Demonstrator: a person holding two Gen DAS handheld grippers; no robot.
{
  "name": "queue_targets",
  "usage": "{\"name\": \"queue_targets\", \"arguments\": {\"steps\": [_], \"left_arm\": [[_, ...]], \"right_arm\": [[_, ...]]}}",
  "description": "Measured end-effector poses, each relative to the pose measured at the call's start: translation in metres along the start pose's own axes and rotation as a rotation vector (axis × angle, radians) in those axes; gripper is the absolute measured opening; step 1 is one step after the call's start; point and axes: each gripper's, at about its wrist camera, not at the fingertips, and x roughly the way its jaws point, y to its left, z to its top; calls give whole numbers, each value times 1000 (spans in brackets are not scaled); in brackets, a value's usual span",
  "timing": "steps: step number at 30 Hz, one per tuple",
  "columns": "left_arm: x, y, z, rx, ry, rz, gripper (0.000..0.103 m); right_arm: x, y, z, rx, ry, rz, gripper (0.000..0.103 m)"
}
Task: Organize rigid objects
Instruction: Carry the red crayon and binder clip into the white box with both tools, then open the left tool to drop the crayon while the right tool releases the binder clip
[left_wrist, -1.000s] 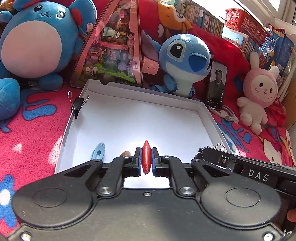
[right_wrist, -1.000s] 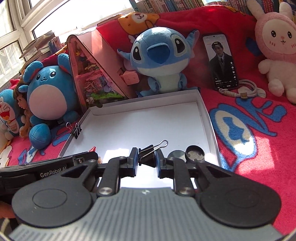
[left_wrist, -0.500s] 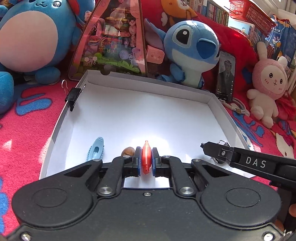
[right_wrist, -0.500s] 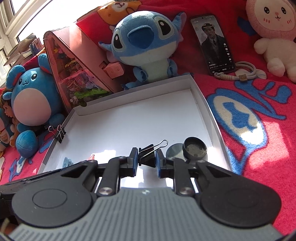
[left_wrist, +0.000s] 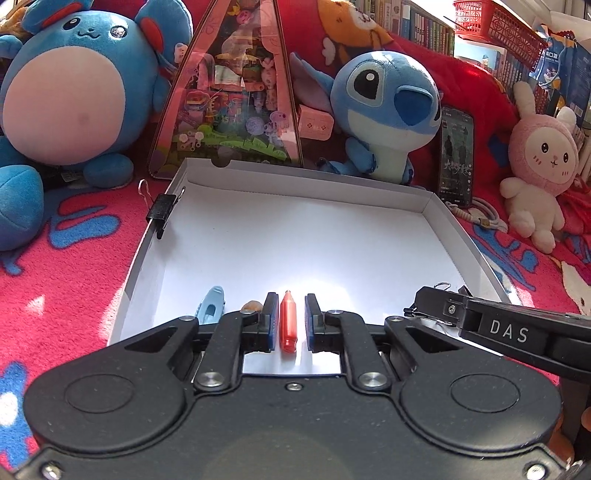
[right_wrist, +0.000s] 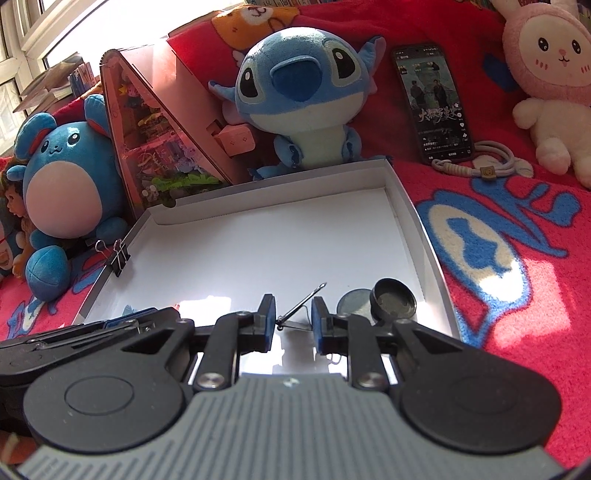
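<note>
2 hand-held grippers are hovering over our white box. We are watching the left hand-held gripper opening, its pads clear of the red pen-like piece lying between them on the box floor. Our right hand-held gripper is opening too, with the black binder clip lying loose between its pads.

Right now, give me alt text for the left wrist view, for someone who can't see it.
The left claw is opening around a red pen-like piece lying in a white box beside a pale blue clip. A black binder clip grips the box's left wall; plush toys sit behind on a red blanket.
</note>
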Motion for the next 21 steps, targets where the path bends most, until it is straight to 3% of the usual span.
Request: {"name": "queue_targets", "arguments": {"steps": [7,9,11,21], "left_arm": [[-12,5,-1,4,-21,9,29],[-16,5,-1,12,-25,12,34],[-20,6,-2,17,-30,11,40],[-46,9,-7,48,-66,9,66]], "right_arm": [[-7,-1,-1,-8,-13,8,29],[-10,0,-1,-21,-20,6,34],[-14,2,-2,-39,-30,2,48],[-37,12,-10,-162,-97,-29,66]]}}
